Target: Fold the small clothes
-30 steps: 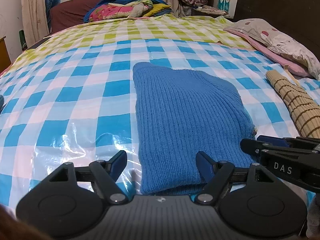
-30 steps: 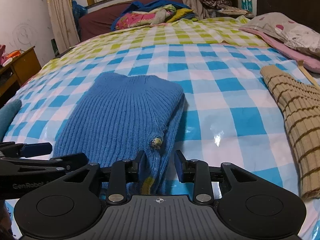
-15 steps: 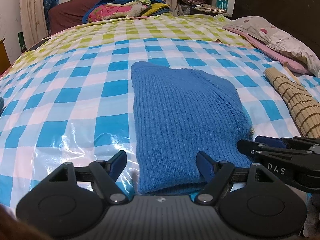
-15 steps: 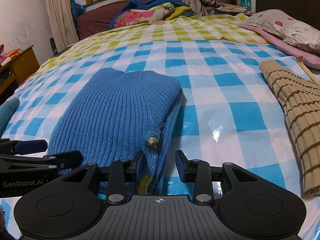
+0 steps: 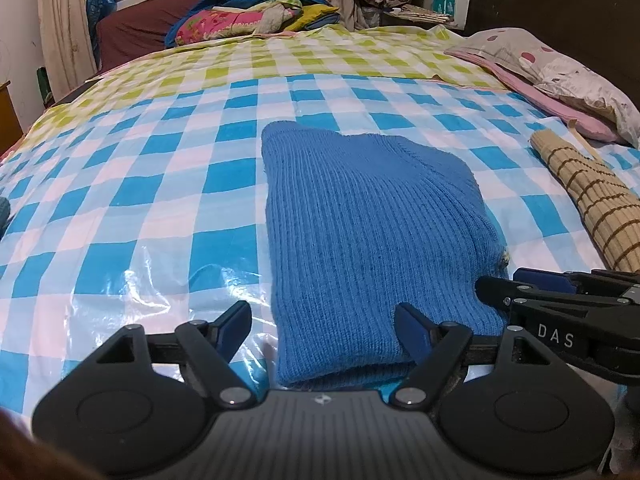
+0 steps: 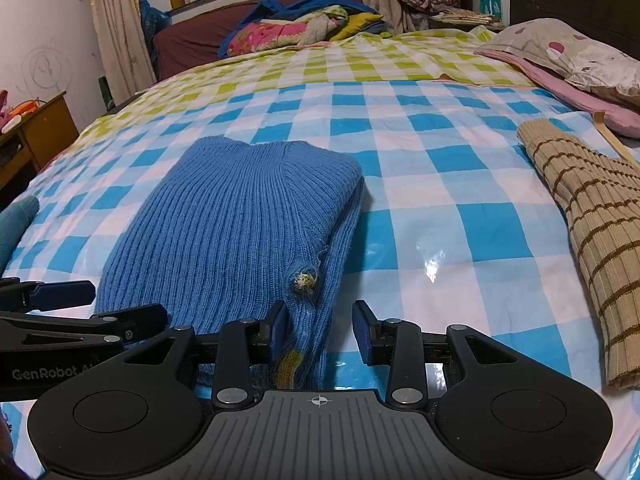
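Observation:
A blue ribbed knit sweater (image 5: 368, 232) lies folded lengthwise on the checked plastic-covered bed; it also shows in the right wrist view (image 6: 240, 232). My left gripper (image 5: 324, 328) is open, its fingers spread on either side of the sweater's near left corner. My right gripper (image 6: 320, 330) is open around the sweater's near right edge, where a small yellow-green tuft (image 6: 305, 280) sits. Each gripper shows at the edge of the other's view.
A tan striped knit garment (image 6: 592, 236) lies to the right. A spotted pillow (image 5: 560, 76) and pink cloth sit at the right edge. Piled bedding (image 6: 300, 26) lies at the far end. A teal cloth (image 6: 16, 224) is at the left edge.
My right gripper's fingers have opened wider around the sweater's edge. Both grippers have shifted only slightly; the sweater lies as before.

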Tool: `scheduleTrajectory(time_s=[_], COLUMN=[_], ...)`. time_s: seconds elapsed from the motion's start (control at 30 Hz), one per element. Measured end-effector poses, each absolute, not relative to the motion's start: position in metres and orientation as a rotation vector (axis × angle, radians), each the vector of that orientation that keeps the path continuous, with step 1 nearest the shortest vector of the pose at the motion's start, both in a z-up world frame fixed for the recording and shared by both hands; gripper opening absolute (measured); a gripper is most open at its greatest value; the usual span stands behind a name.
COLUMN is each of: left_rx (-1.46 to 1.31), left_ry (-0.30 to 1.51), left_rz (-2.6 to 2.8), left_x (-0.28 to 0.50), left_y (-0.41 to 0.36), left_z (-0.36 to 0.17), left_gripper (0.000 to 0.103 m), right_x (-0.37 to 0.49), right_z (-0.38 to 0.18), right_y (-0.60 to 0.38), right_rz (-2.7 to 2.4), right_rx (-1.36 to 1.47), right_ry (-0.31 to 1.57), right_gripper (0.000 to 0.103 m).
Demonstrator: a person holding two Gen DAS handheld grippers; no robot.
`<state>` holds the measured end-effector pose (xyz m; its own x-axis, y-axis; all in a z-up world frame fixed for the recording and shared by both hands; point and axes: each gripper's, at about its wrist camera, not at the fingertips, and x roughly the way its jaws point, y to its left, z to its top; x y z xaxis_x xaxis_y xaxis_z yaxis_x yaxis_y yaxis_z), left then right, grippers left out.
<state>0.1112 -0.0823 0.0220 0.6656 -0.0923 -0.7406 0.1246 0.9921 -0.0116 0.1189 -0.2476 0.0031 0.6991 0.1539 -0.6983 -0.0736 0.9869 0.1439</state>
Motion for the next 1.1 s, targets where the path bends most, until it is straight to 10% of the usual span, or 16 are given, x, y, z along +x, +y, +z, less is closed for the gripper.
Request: scheduleTrajectory(time_s=[1.1], left_rx=[0.061], left_ry=[0.831], left_rz=[-0.109], left_x=[0.104], left_y=[-0.081], left_z=[0.021], left_gripper=[0.093], right_x=[0.108], right_z=[0.009], right_y=[-0.245], right_rz=[0.118], right_rx=[0.118], right_ry=[0.777], right_gripper=[0.04])
